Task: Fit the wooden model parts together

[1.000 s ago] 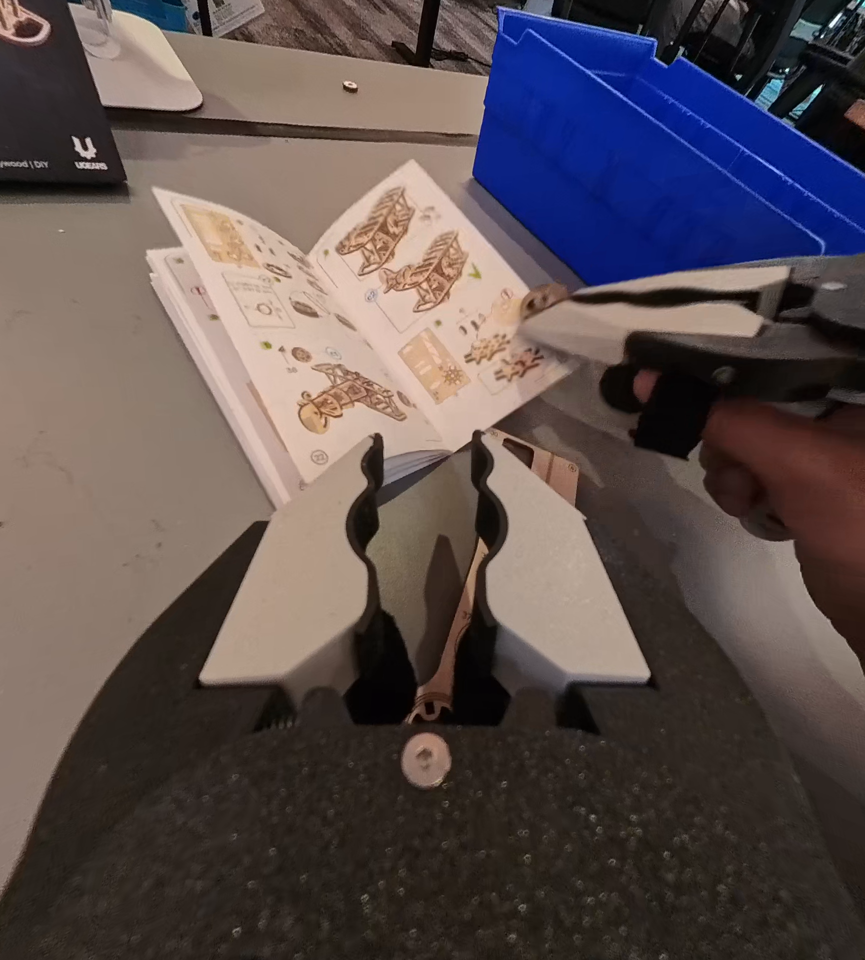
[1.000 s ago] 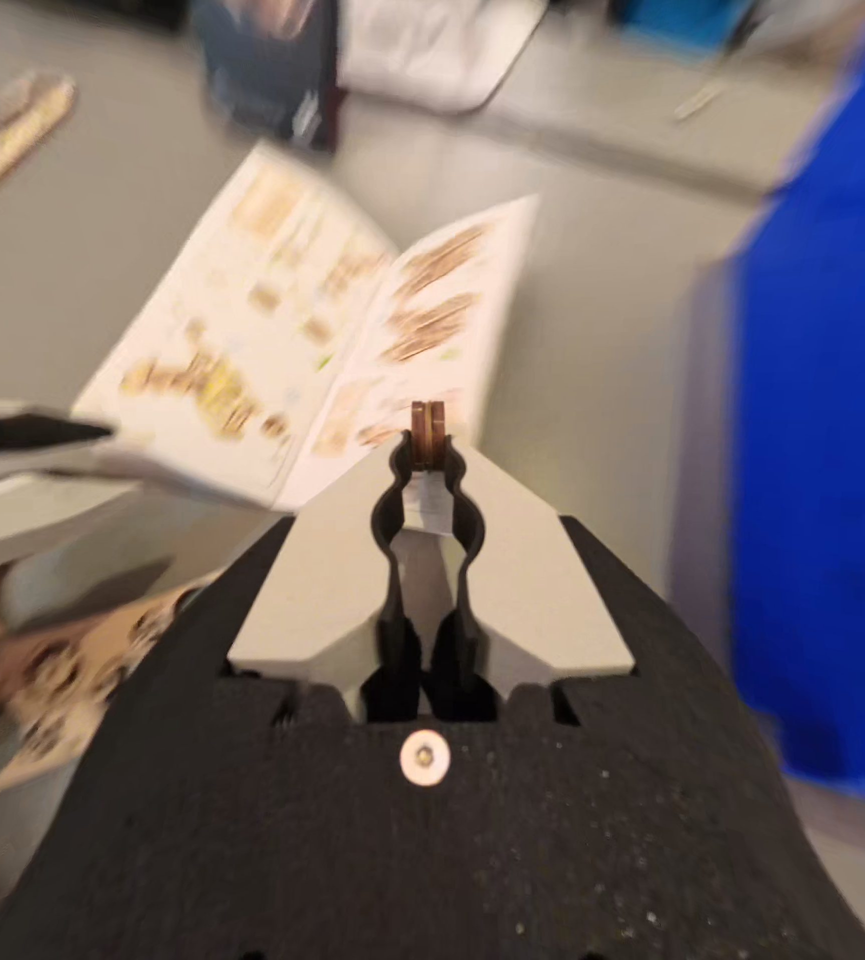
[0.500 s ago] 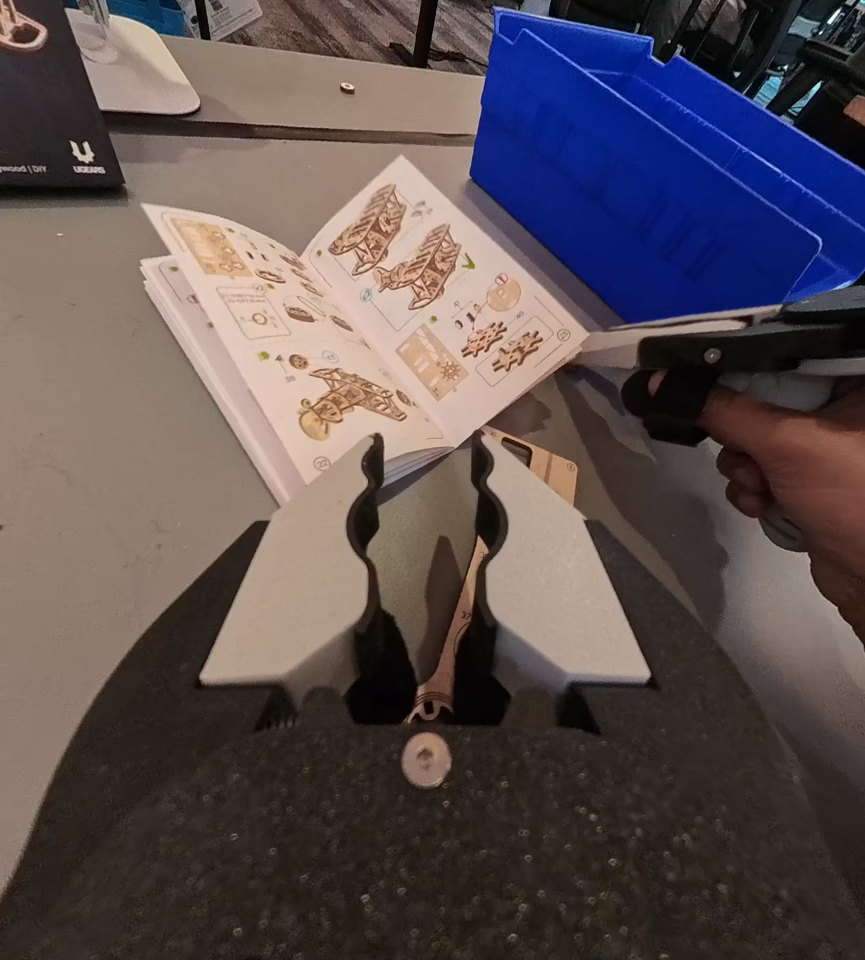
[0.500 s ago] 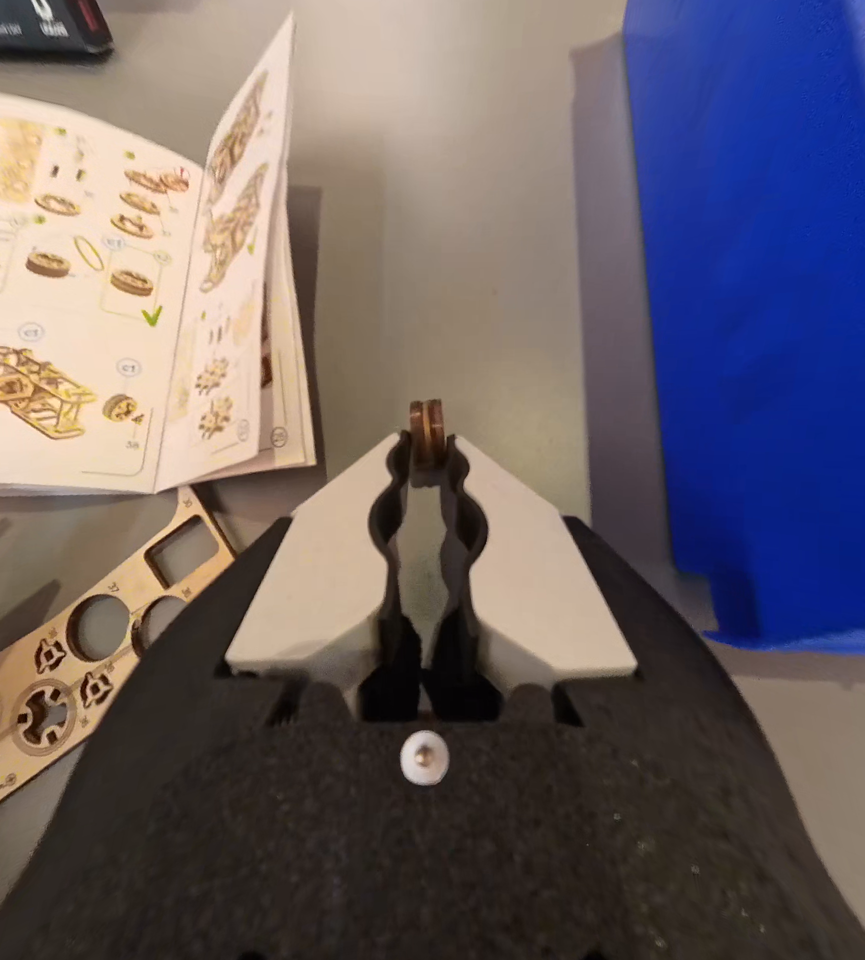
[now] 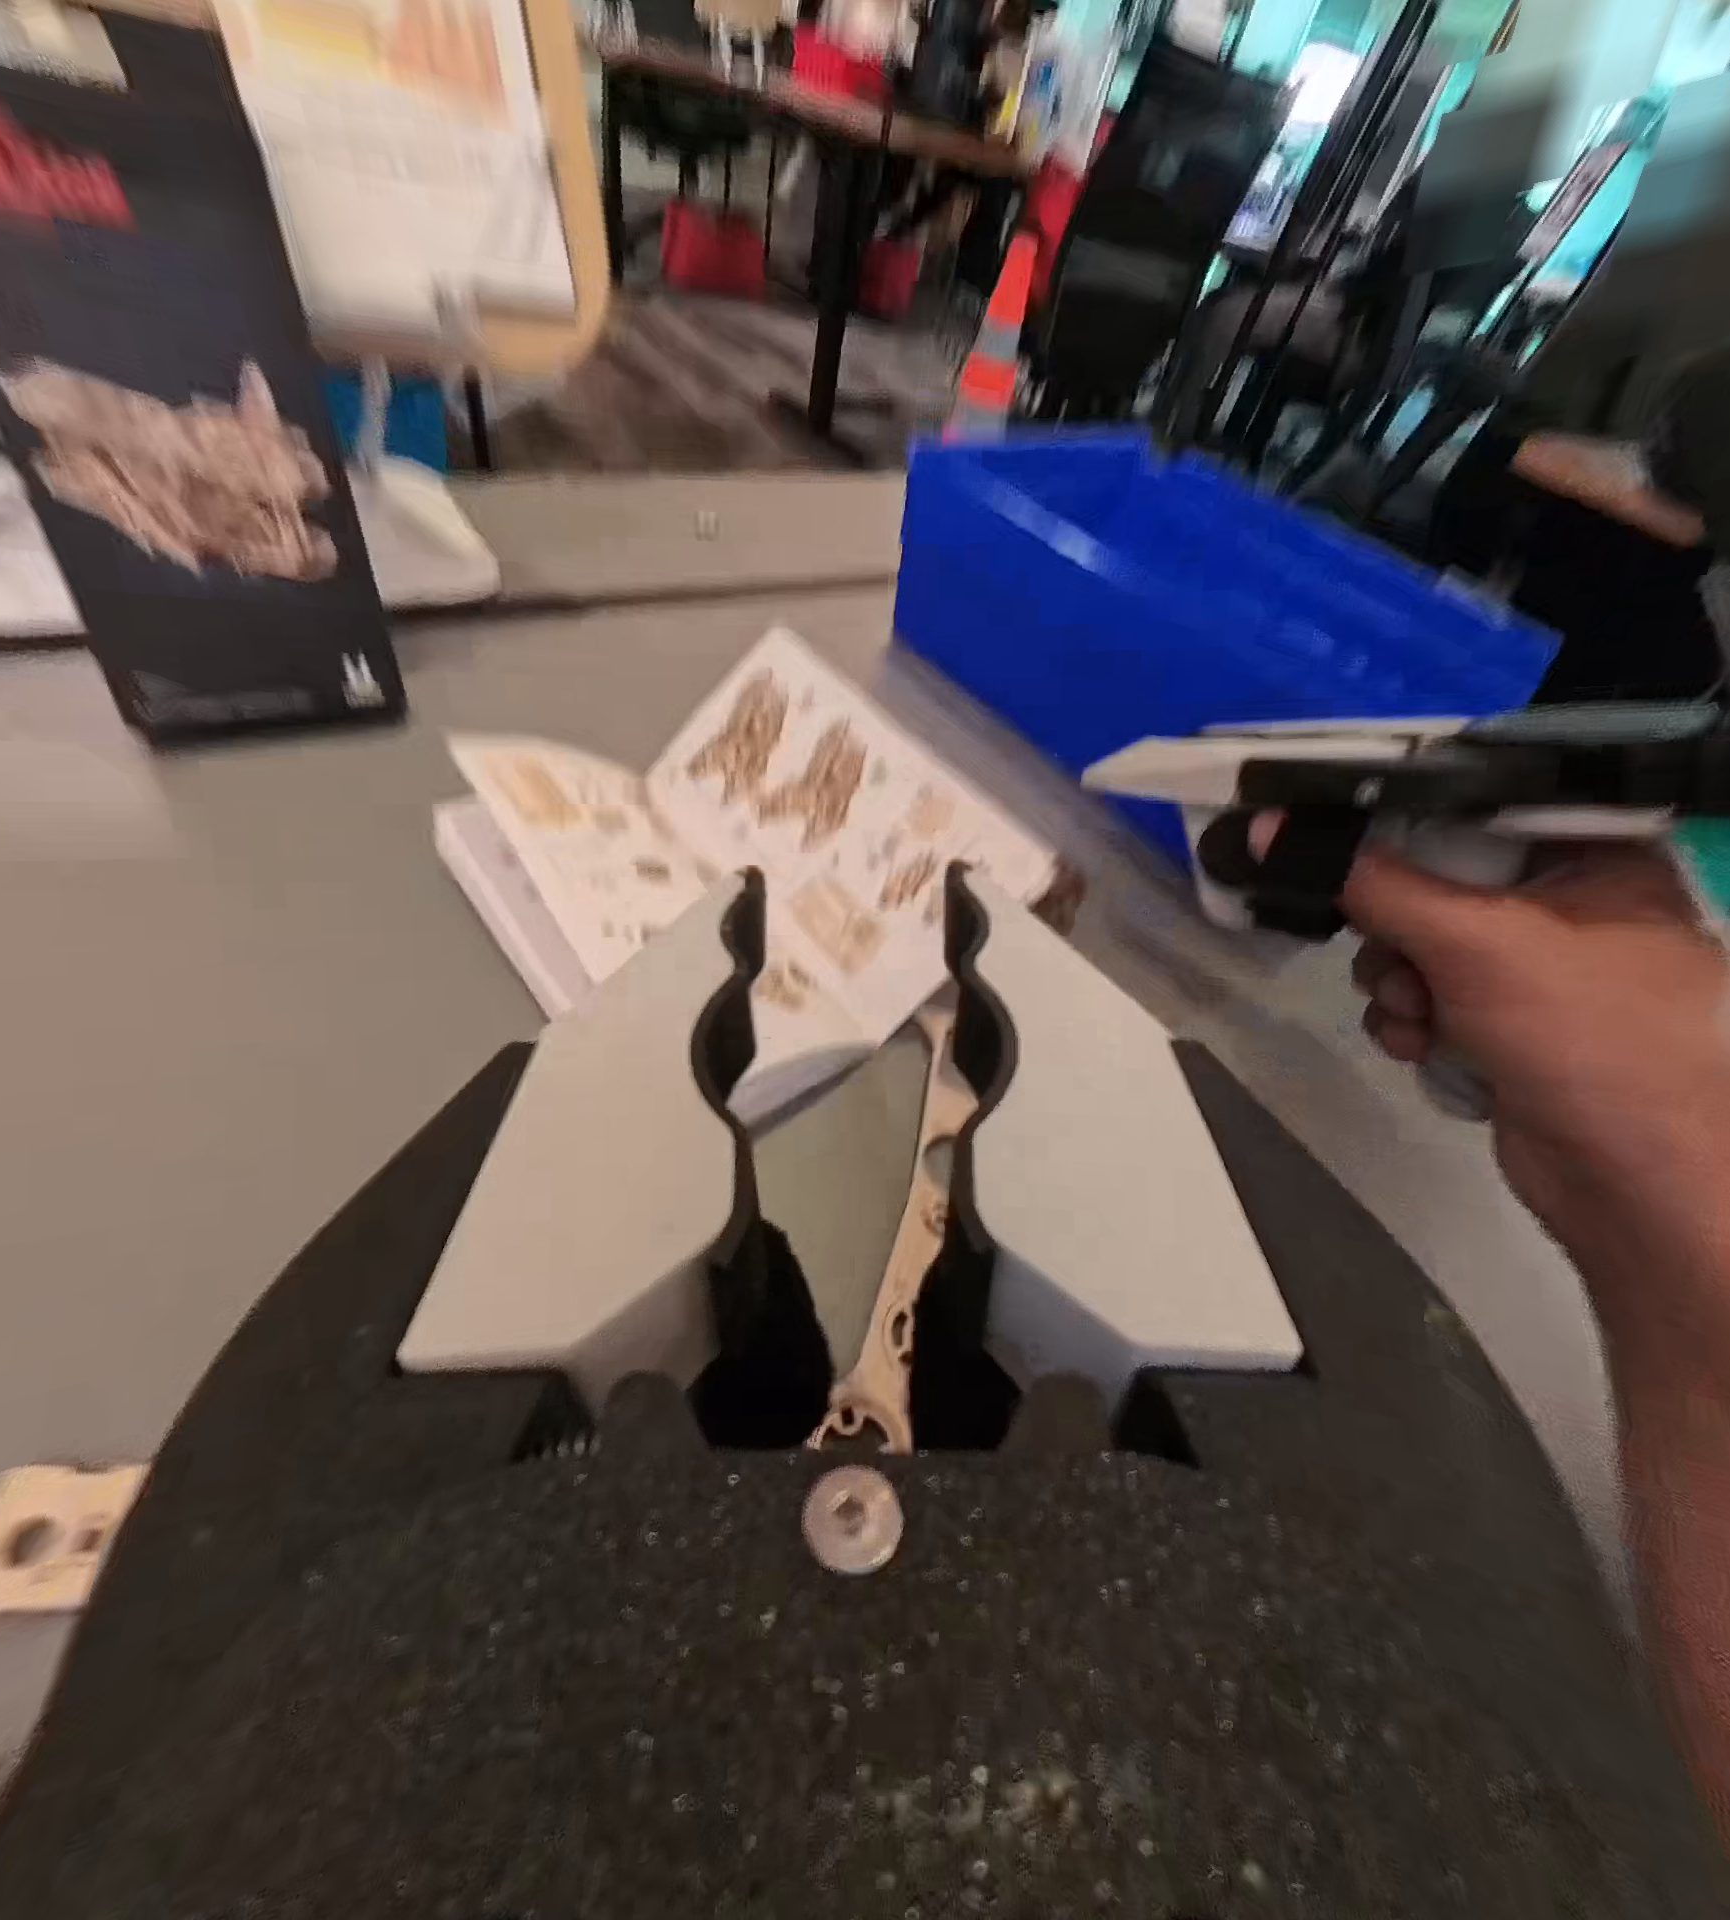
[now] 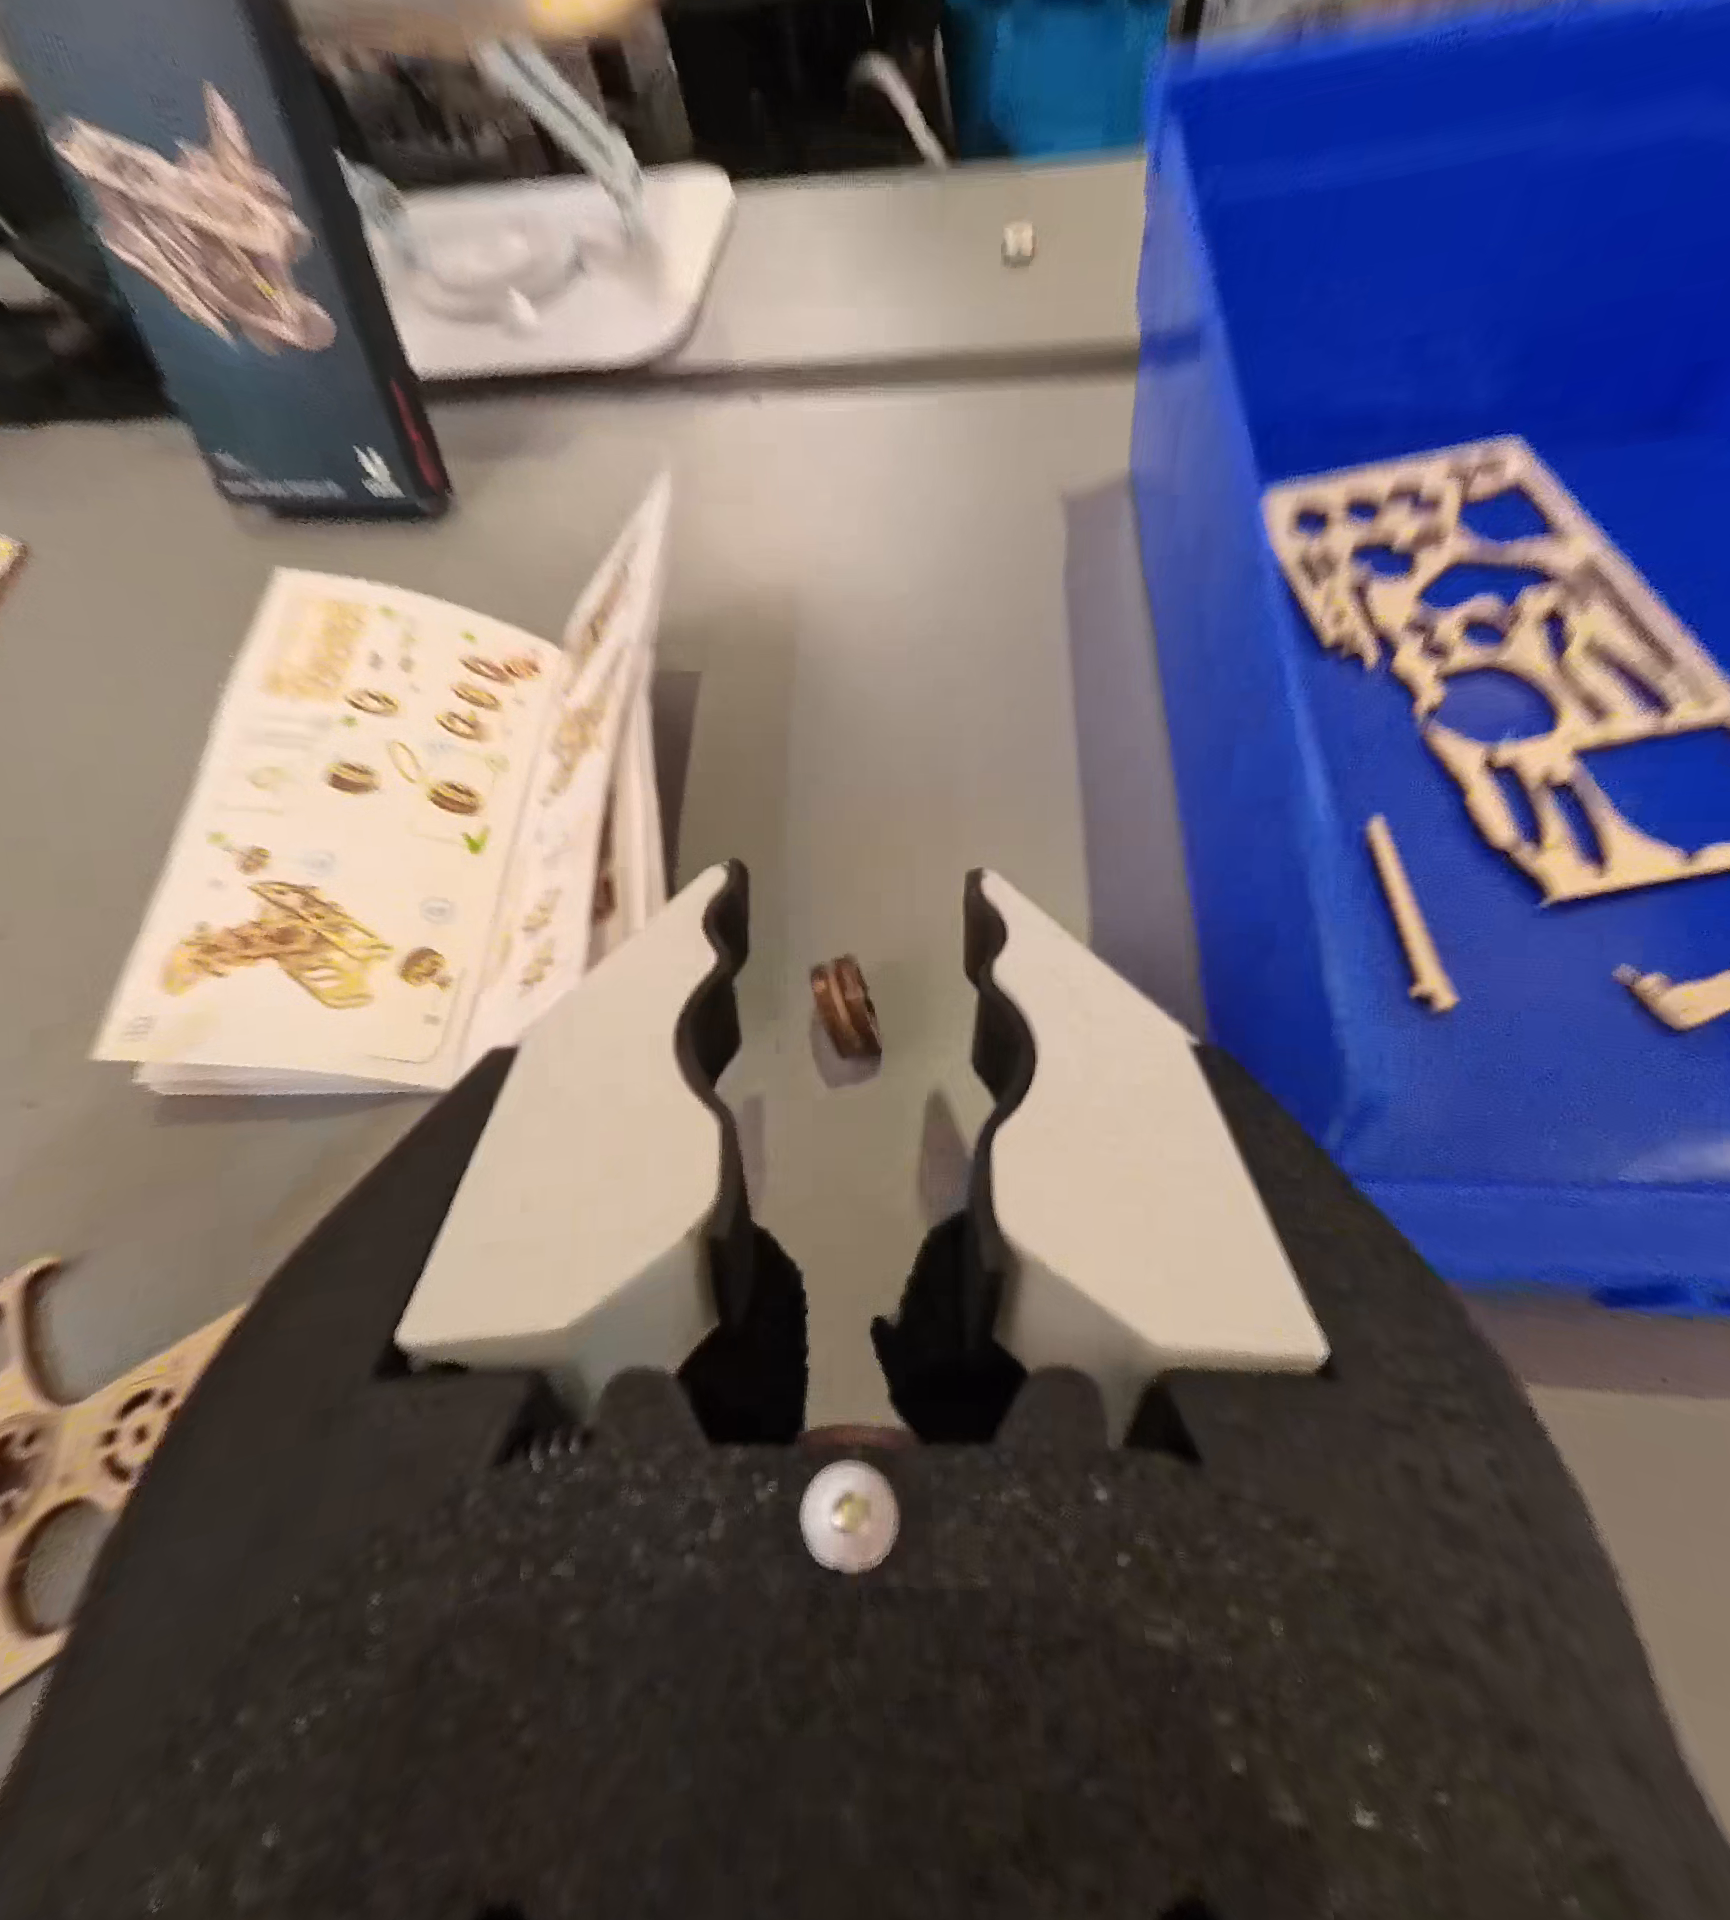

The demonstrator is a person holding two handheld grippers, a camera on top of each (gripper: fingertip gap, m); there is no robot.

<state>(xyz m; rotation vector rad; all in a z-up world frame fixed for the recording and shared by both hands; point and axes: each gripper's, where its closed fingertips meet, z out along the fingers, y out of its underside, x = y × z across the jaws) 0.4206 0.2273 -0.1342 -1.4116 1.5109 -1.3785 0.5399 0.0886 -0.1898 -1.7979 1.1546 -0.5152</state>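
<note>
Left wrist view: the left gripper [image 5: 850,904] sits in the lower centre of the frame with its fingers spread wide. A thin fretwork wooden strip [image 5: 918,1226] lies slanted along the inner face of the right-hand finger, reaching back toward the gripper body. Whether it is pinned there or only seen through the gap I cannot tell; nothing squeezes it from the other side, so if it rests on the finger it may slide out as the gripper tilts. The whole frame is smeared with motion, which makes that more likely. Beyond the tips the open instruction booklet [image 5: 736,821] lies on the grey table [image 5: 165,987], with the blue bin [image 5: 1204,613] at upper right. The right gripper [image 5: 1110,774] shows edge-on at the right, held by a hand [image 5: 1526,1018]; from this side its gap cannot be read.

Right wrist view: the right gripper [image 6: 850,883] is spread wide and holds nothing. The small round wooden wheel [image 6: 845,1006] stands on its edge on the table between the fingers, touching neither. On its rim it could roll or topple, toward the booklet at left or against the bin wall at right. A punched wooden sheet [image 6: 19,1455] lies at the lower left edge, partly under the gripper body, so a low sweep might catch it. More wooden pieces [image 6: 1557,675] lie in the bin at upper right, and a dark box [image 6: 248,260] stands at upper left.
</note>
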